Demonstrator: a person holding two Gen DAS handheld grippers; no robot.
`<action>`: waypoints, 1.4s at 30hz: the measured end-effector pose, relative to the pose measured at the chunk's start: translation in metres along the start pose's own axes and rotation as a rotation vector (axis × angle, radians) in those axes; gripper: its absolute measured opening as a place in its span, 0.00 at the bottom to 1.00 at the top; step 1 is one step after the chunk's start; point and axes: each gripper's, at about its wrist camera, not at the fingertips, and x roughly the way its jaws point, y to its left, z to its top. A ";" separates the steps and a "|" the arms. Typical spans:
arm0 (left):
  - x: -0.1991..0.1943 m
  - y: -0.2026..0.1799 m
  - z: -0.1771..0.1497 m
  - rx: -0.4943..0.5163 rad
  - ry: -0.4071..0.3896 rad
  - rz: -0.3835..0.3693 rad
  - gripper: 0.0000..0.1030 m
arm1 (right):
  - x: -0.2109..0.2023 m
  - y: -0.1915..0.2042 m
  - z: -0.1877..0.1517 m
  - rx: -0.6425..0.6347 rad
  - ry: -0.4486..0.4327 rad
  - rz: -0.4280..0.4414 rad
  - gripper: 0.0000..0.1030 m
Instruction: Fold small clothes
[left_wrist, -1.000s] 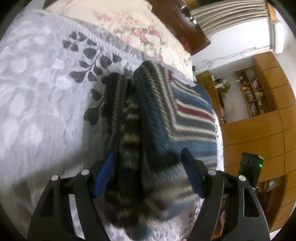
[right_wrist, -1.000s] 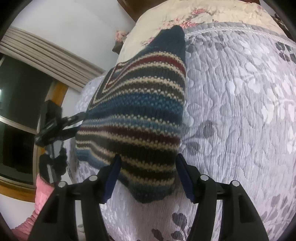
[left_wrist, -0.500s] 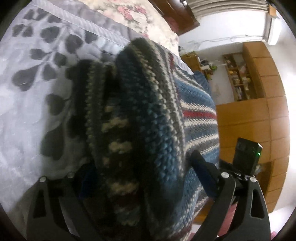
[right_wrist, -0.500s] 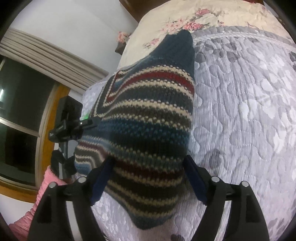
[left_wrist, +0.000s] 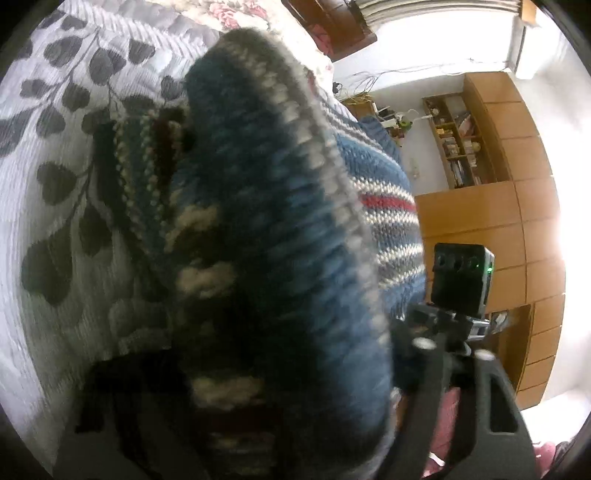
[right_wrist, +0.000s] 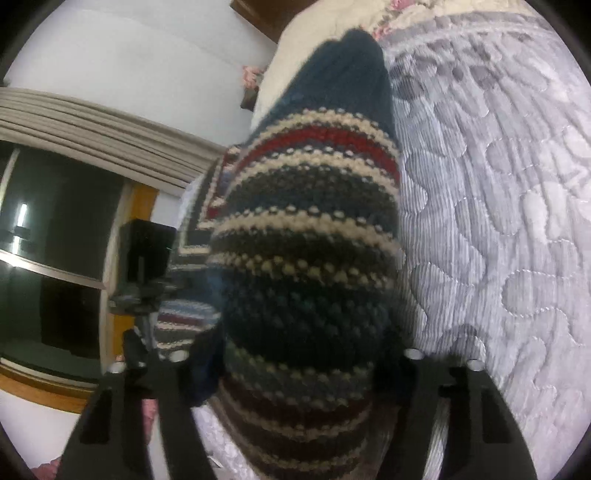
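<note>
Both grippers have pushed in much closer to the striped knitted sweater (right_wrist: 306, 258) than a second ago, so the wool that sat ahead of the fingers now swallows them and fills the middle of each view.

Nearest in the right wrist view, the right gripper (right_wrist: 295, 369) has its two black arms spread wide, one on either side of a thick fold of sweater. The fingertips are buried in the knit (the blue pads no longer show), so I cannot tell whether it is gripping or merely straddling the fold.

In the left wrist view, the left gripper (left_wrist: 258, 387) is more hidden still: only its right-hand arm shows clearly, and blurred blue and cream wool covers the rest. Its grip cannot be judged either.

Beyond the fingers, the sweater is bunched and partly raised off the bed, its red, cream and dark blue stripes running back towards a plain dark blue end. It lies on a pale grey quilted bedspread (right_wrist: 498, 221) printed with dark leaves.

Further off, a floral pillow (left_wrist: 236, 14) sits at the head of the bed. Farthest away stand a wooden wardrobe (left_wrist: 517, 221) with bookshelves, and on the other side a dark window (right_wrist: 55, 258) under a pale pleated blind.
</note>
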 end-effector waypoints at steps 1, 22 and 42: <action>0.000 -0.001 -0.002 -0.001 -0.008 -0.010 0.59 | -0.004 0.001 0.000 -0.001 -0.003 0.015 0.54; 0.104 -0.170 -0.077 0.182 -0.058 -0.046 0.50 | -0.197 -0.072 -0.066 -0.139 -0.098 0.010 0.52; 0.109 -0.155 -0.127 0.087 -0.194 0.197 0.67 | -0.209 -0.188 -0.091 -0.031 -0.033 0.073 0.78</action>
